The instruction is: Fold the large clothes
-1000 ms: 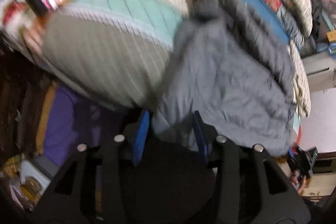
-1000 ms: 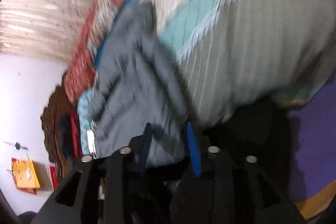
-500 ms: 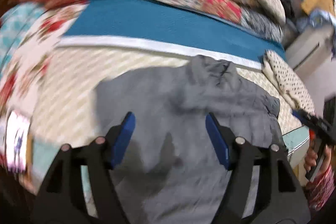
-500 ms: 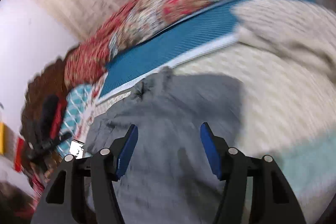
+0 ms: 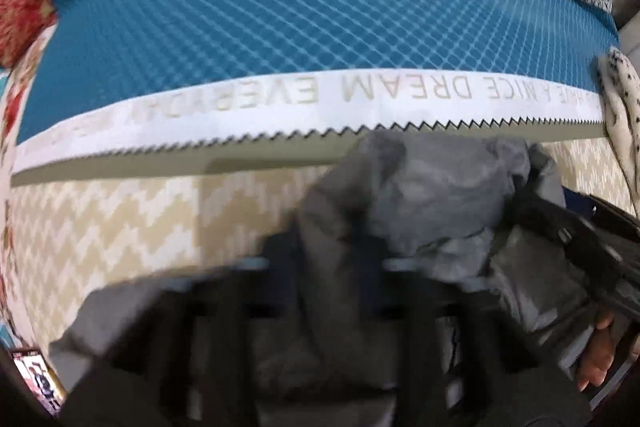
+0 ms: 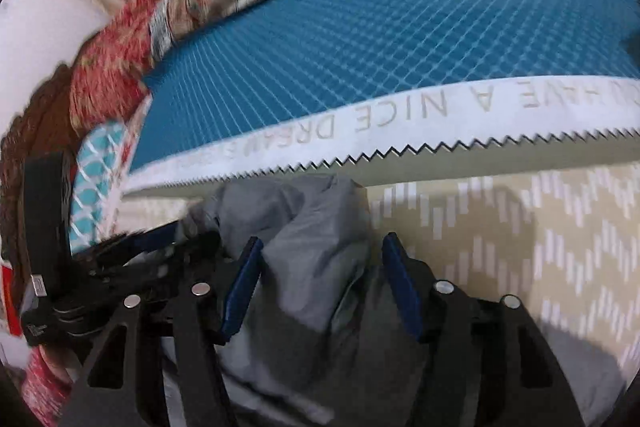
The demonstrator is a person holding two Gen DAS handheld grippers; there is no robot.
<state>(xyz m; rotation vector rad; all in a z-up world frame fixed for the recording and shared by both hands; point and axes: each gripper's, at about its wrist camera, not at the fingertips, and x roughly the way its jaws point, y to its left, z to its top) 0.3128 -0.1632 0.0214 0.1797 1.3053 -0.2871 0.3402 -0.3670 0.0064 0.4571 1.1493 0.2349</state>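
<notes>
Left wrist view: the grey garment lies bunched on the cream zigzag sheet of the bed, its top fold reaching the serrated white border of the blue quilt. The left gripper is badly blurred; cloth fills the space between its dark fingers, but whether they are pinched on it cannot be told. At the right edge the right gripper reaches into the garment, with the person's hand below it.

Right wrist view: the right gripper has its blue pads spread apart, the garment mounded between them and touching neither clearly. The garment's far end meets the border lettered "HAVE A NICE DREAM". The left gripper is just beside at the left, at the garment's edge. The sheet lies to the right.
</notes>
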